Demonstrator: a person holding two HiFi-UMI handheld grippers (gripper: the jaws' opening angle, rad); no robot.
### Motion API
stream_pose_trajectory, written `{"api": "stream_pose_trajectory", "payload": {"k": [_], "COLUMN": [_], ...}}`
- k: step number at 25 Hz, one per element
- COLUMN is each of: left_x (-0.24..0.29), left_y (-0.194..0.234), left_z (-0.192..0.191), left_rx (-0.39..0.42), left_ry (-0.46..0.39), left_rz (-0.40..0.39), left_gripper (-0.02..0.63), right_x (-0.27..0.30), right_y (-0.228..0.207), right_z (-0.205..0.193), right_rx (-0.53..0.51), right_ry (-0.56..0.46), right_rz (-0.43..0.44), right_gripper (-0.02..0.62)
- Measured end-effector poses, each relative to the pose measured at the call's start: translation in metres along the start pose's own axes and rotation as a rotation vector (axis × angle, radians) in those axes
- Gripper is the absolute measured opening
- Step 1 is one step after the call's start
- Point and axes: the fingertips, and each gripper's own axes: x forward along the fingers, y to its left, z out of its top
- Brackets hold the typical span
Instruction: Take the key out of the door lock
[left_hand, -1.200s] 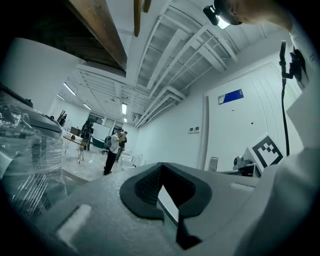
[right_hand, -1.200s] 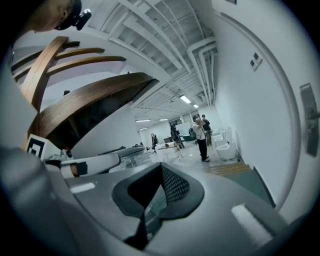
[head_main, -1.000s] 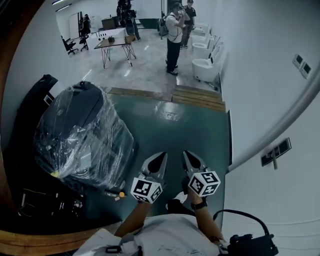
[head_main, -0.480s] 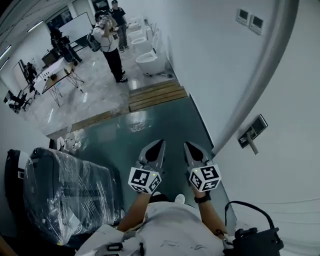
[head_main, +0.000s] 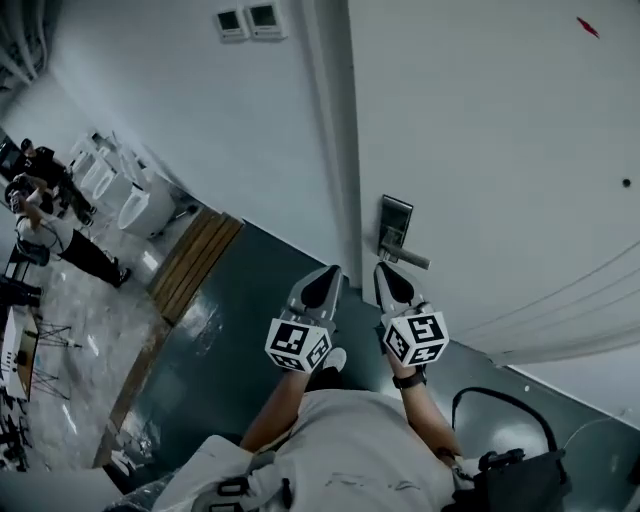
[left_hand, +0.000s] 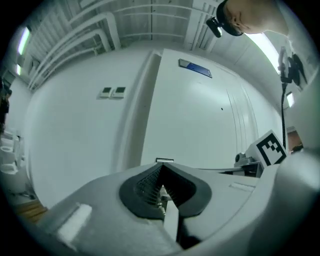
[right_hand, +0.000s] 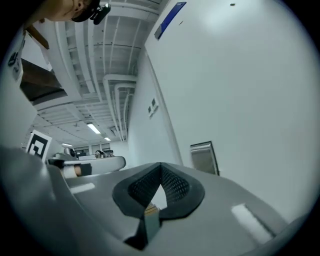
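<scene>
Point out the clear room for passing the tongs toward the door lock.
Bare white door lies open above and right of the silver lock plate; dark green floor is bare left of the left tongs. Crowded: right tongs close by the lever handle.

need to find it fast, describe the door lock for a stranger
Start at the big white door. Near its left edge sits a tall metal lock plate with a lever handle sticking out. Unlike the two small panels high on the wall, it is on the door itself.
</scene>
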Motion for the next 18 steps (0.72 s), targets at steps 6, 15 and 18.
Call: {"api": "stream_pose_trajectory", "payload": {"k": [6, 15, 18], "left_x": [0.086, 0.133, 0.148], "left_y": [0.015, 0.041, 0.057], "left_z": [0.01, -0.004, -0.005], "left_rx": [0.006, 0.024, 0.027], "left_ry": [0.009, 0.063, 0.051], "left_rz": [-0.174, -0.316, -0.33], "left_gripper": [0.003, 0.003, 0.079], "right_x": [0.006, 0.021, 0.026], "right_y": [-0.052, -0.071, -0.068], "right_z": [0.025, 0.013, -0.001], "right_rx": [-0.056, -0.021, -0.021], "right_ry": [-0.041, -0.029, -0.008], "right_rz": [-0.232, -0.395, -0.398], "right_gripper": [0.005, 0.005, 0.005]}}
